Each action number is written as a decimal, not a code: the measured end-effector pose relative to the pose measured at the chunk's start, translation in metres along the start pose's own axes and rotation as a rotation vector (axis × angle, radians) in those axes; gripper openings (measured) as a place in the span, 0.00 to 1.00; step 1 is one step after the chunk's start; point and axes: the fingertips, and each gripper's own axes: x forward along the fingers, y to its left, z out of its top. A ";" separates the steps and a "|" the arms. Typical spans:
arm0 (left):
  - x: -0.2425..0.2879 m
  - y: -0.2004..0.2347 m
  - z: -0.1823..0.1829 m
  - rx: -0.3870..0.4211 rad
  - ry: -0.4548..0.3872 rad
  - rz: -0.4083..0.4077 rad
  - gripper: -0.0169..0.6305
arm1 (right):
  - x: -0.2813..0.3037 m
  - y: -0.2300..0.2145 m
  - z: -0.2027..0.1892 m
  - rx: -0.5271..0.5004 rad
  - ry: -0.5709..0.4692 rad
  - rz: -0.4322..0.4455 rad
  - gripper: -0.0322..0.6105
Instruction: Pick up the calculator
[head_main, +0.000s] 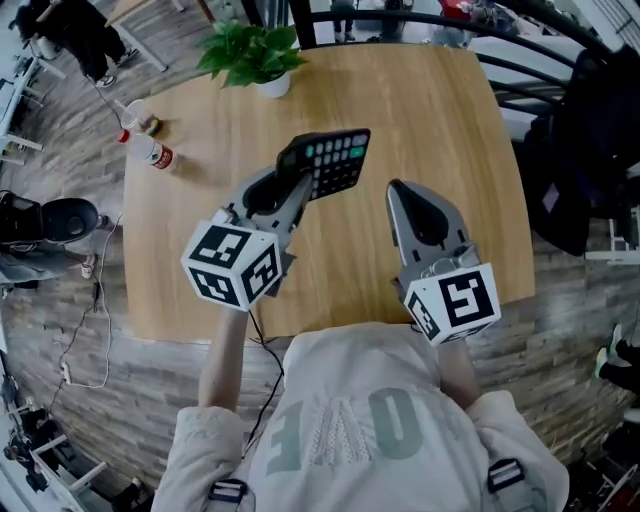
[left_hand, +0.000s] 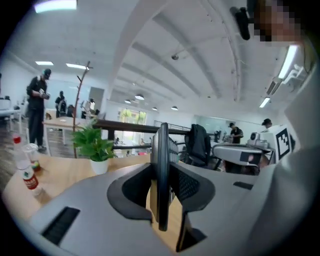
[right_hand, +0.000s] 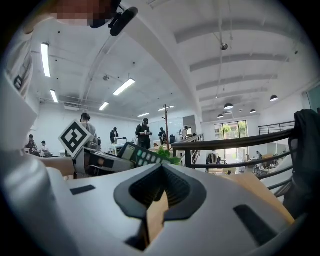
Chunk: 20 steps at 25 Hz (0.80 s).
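Edgewise, calculator (head_main: 338, 158) runs lengthwise along left tool (head_main: 303, 183), keys rightward

Open-plan office, white beamed ceiling (left_hand: 165, 50), strip lights (right_hand: 122, 86) on. Bright windows (right_hand: 232, 131) at far end. Floor (head_main: 60, 330) = grey wood-look planks w/ cables (head_main: 98, 300) trailing on it. Light wood table (head_main: 430, 130): potted plant (head_main: 255, 55) at far edge, bottle (head_main: 150, 150) + clear cup (head_main: 135, 112) near left corner. Black railing (right_hand: 240, 142) behind table, dark jacket (head_main: 590, 140) to its right. Ppl (right_hand: 144, 132) standing in bg.
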 end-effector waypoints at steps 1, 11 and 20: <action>-0.009 0.005 0.004 0.014 -0.038 0.056 0.21 | -0.002 0.002 -0.001 -0.006 0.004 -0.004 0.08; -0.064 0.021 0.017 0.055 -0.327 0.403 0.21 | 0.000 0.002 -0.008 -0.001 0.019 -0.061 0.08; -0.074 0.018 0.021 0.054 -0.387 0.443 0.21 | 0.001 0.007 -0.011 0.006 0.019 -0.067 0.08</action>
